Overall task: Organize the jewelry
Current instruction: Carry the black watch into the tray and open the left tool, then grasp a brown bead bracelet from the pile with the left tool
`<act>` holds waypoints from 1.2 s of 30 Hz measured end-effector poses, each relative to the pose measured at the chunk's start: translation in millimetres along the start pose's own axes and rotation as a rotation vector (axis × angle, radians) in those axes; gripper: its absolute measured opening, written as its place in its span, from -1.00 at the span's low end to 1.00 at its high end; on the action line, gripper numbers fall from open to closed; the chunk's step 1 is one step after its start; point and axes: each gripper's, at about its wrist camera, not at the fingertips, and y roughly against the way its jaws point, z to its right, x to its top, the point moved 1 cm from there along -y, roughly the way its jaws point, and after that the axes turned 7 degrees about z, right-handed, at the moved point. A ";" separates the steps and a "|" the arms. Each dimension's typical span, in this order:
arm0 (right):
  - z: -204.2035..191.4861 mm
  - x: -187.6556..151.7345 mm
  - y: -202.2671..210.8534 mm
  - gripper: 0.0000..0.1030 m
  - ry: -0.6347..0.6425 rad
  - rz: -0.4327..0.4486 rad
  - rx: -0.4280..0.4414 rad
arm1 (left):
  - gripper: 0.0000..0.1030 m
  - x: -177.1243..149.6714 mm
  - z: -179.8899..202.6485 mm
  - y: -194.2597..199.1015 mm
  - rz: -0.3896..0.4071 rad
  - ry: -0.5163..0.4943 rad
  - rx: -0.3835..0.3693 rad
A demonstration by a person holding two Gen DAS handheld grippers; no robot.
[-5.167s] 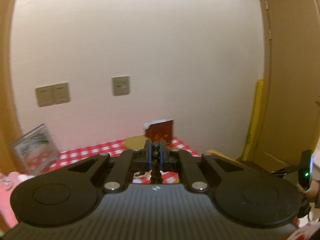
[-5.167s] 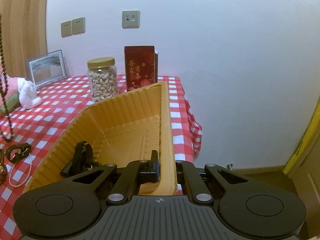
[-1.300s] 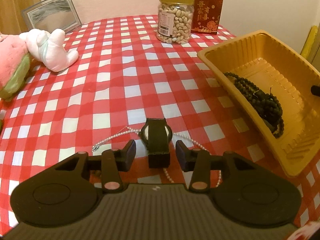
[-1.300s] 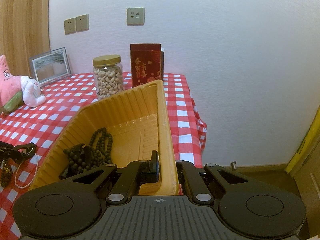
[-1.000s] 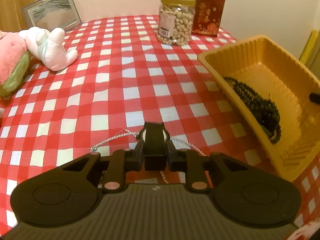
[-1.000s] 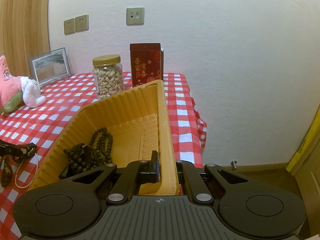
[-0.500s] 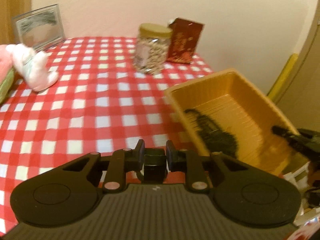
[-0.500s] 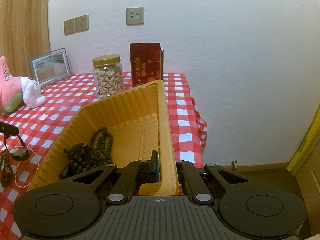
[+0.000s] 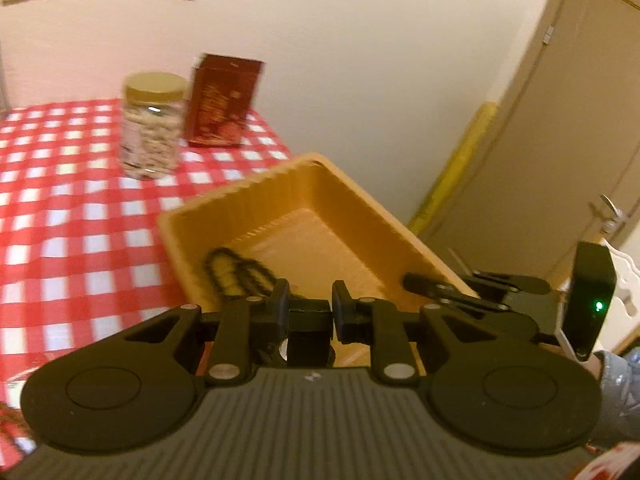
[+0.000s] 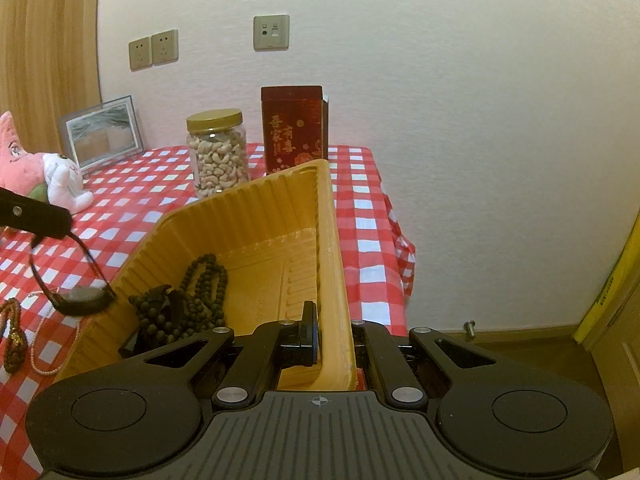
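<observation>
My left gripper [image 9: 310, 310] is shut on a black wristwatch [image 9: 310, 334] by its strap. In the right wrist view the watch [image 10: 82, 298] hangs from the left gripper's finger [image 10: 36, 216] just outside the left wall of the yellow tray [image 10: 248, 216]. My right gripper [image 10: 332, 334] is shut on the tray's near right rim. A dark bead necklace [image 10: 188, 300] lies in the tray and also shows in the left wrist view [image 9: 236, 272]. A pearl necklace [image 10: 44, 354] and a brown bead bracelet [image 10: 12, 336] lie on the checked cloth left of the tray.
A nut jar [image 10: 218, 154], a red box [image 10: 292, 128], a picture frame [image 10: 100, 134] and plush toys [image 10: 40, 178] stand on the red checked table [image 10: 364, 208]. The table's right edge drops off by the wall. A door [image 9: 560, 140] is at the right.
My left gripper closed on the watch, lifted it off the cloth and carried it right toward the tray. The right gripper has kept its hold on the tray rim.
</observation>
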 end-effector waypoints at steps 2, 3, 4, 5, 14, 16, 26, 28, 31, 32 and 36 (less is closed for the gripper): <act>0.0 0.0 0.0 -0.93 -0.001 0.000 0.000 | -0.62 -4.4 4.9 -11.5 -0.026 0.004 -0.032; 0.0 0.0 0.0 -0.93 0.000 0.000 0.000 | -0.62 -7.5 5.4 -16.1 -0.040 0.013 -0.045; 0.0 0.0 0.1 -0.93 0.000 0.000 0.000 | -0.62 -10.8 6.0 -21.9 -0.054 0.025 -0.053; 0.2 0.0 -0.1 -0.93 0.000 0.000 0.000 | -0.62 -14.3 5.7 -27.4 -0.071 0.035 -0.054; -0.6 -0.4 -0.7 -0.93 -0.002 -0.007 0.002 | -0.75 -29.0 -5.4 -43.3 -0.116 0.109 -0.064; -0.8 -0.4 -0.9 -0.93 0.000 -0.007 0.003 | -0.74 -26.0 -6.5 -40.1 -0.107 0.099 -0.039; 1.0 -1.2 -2.3 -0.93 -0.004 -0.011 0.006 | -0.46 -8.0 -31.5 -5.2 -0.032 0.110 0.109; 0.9 -1.1 -2.2 -0.93 -0.003 -0.010 0.006 | -0.46 -6.4 -43.6 8.3 -0.008 0.130 0.151; 1.0 -1.1 -2.1 -0.93 -0.004 -0.010 0.006 | -0.45 -6.7 -65.7 27.3 0.016 0.164 0.218; 1.0 -1.3 -2.3 -0.93 -0.004 -0.011 0.006 | -0.45 -7.4 -73.1 33.4 0.021 0.174 0.243; 1.1 -1.7 -2.4 -0.93 -0.005 -0.010 0.007 | -0.44 -14.4 -103.7 63.4 0.033 0.200 0.363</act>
